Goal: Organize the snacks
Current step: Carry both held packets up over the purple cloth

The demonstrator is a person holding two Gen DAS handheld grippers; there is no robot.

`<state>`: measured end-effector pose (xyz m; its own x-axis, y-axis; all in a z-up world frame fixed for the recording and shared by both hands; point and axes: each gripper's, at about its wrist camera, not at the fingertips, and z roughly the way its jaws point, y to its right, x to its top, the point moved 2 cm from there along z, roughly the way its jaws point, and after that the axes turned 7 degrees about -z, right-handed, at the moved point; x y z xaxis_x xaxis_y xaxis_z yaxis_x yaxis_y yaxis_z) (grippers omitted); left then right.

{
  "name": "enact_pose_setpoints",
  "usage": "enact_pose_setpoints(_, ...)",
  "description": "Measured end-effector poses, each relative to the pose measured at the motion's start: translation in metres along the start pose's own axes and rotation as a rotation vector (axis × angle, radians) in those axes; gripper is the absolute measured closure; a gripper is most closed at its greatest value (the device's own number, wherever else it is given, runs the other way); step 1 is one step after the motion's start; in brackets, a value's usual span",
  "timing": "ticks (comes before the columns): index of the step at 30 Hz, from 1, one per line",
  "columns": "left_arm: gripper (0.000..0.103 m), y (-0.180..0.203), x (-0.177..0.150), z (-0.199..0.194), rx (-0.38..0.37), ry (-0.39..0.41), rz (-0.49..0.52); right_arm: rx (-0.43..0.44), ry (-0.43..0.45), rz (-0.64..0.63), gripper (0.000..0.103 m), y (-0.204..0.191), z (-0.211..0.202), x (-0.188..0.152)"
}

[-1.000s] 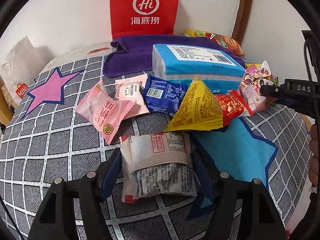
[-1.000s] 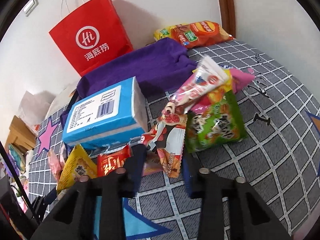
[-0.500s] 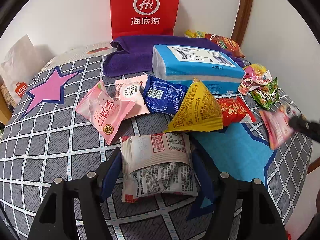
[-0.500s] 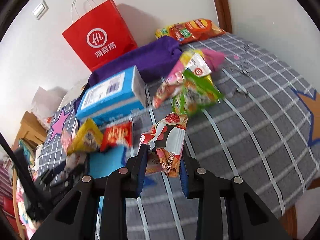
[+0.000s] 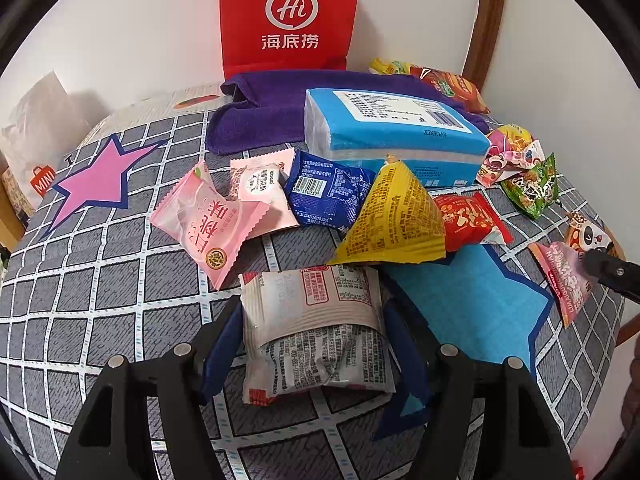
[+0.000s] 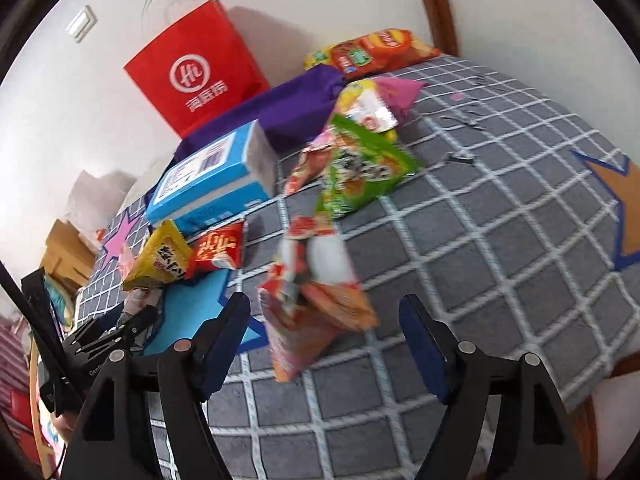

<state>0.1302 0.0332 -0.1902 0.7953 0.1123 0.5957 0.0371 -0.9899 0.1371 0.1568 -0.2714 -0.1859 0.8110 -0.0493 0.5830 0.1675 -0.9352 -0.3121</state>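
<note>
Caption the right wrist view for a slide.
Right gripper opening, blurred pink-and-red snack packet loose between its jaws above the checked bedspread.

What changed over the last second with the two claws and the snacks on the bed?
The right claw carried the red-and-pink cartoon snack packet away from the pile by the green snack bag toward the bed's near edge; its jaws are now opening, and the packet sits blurred between them, no longer pinched. The left claw stayed put around the white snack packet. The other snacks and the blue tissue pack did not move.
</note>
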Motion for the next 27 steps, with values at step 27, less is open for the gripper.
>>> enact_pose_setpoints(27, 0.054, -0.022, 0.010, -0.053, -0.033, 0.016, -0.074, -0.048, 0.118, -0.119, 0.052, -0.036, -0.040, 0.044)
